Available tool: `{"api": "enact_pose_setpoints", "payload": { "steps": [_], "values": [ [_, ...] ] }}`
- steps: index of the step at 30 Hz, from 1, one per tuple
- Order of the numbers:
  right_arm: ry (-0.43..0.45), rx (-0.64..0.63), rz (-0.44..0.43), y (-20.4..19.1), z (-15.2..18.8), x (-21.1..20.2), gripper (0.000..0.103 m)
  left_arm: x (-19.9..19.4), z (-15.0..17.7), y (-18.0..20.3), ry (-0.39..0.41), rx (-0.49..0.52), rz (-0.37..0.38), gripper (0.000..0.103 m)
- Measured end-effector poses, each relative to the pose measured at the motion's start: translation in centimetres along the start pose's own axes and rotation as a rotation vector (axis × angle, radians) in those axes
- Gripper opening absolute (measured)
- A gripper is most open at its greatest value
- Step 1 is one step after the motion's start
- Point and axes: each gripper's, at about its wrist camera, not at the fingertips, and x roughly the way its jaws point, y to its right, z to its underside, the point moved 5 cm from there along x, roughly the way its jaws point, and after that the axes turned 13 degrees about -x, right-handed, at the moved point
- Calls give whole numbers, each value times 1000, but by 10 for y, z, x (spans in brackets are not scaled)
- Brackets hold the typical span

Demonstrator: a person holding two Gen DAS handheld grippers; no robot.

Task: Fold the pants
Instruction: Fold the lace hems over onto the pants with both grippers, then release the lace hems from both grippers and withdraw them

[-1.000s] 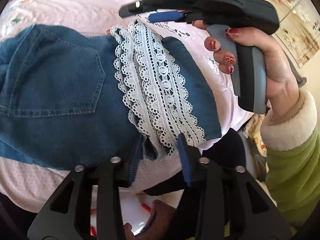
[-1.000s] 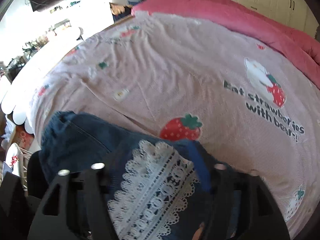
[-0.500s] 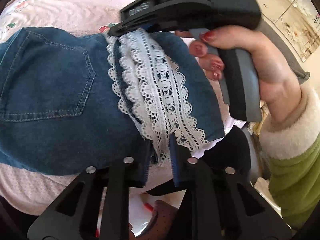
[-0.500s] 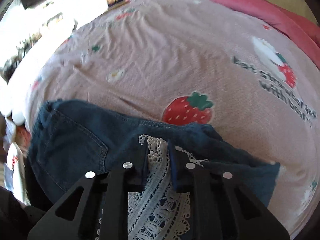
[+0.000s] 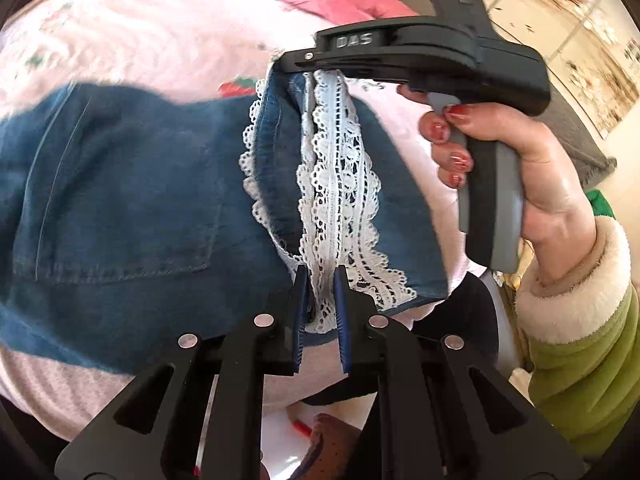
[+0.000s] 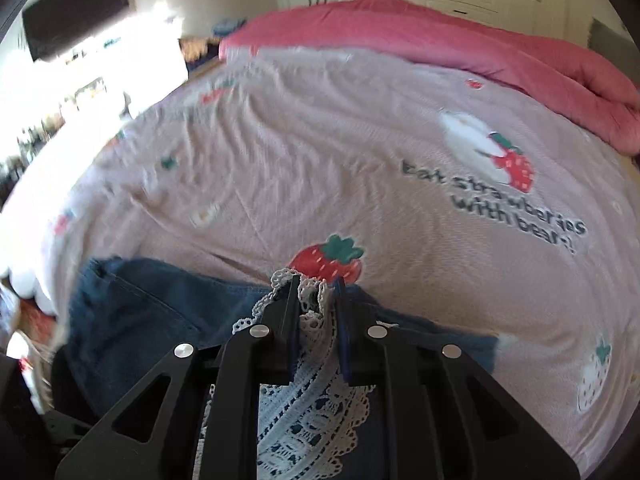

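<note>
Blue denim pants (image 5: 132, 208) with a white lace hem (image 5: 340, 184) lie on the pink bedsheet (image 5: 160, 40), back pocket up. My left gripper (image 5: 320, 280) is shut on the near end of the lace hem. My right gripper (image 6: 316, 284) is shut on the far end of the same hem (image 6: 308, 408) and lifts it off the bed. The right gripper also shows in the left wrist view (image 5: 304, 66), held by a hand with red nails. The hem stretches between the two grippers. The pants show in the right wrist view (image 6: 152, 312) too.
The bedsheet (image 6: 320, 160) carries strawberry prints and the text "Eat strawberries with bear" (image 6: 496, 208). A rolled pink quilt (image 6: 440, 40) lies along the far side. The bed edge is just below the left gripper, with dark items on the floor (image 5: 320, 440).
Both grippers have closed on the lace hem, from open a second ago. The right gripper has risen and lifted its end of the hem, pulling the leg up off the bed.
</note>
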Motion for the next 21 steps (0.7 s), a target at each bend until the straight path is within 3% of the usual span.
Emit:
{"api": "enact_pose_setpoints", "payload": {
  "steps": [3, 9, 15, 21],
  "values": [
    [-27, -33, -9, -13, 0, 17, 18, -5, 1, -7, -5, 4, -4, 7],
    [95, 40, -89, 7, 2, -21, 52, 4, 8, -1, -17, 9, -2, 11],
    [139, 33, -26, 34, 35, -72, 57, 3, 7, -5, -15, 13, -2, 12],
    [93, -79, -103, -4, 84, -80, 62, 12, 15, 2, -11, 34, -27, 18]
  ]
}}
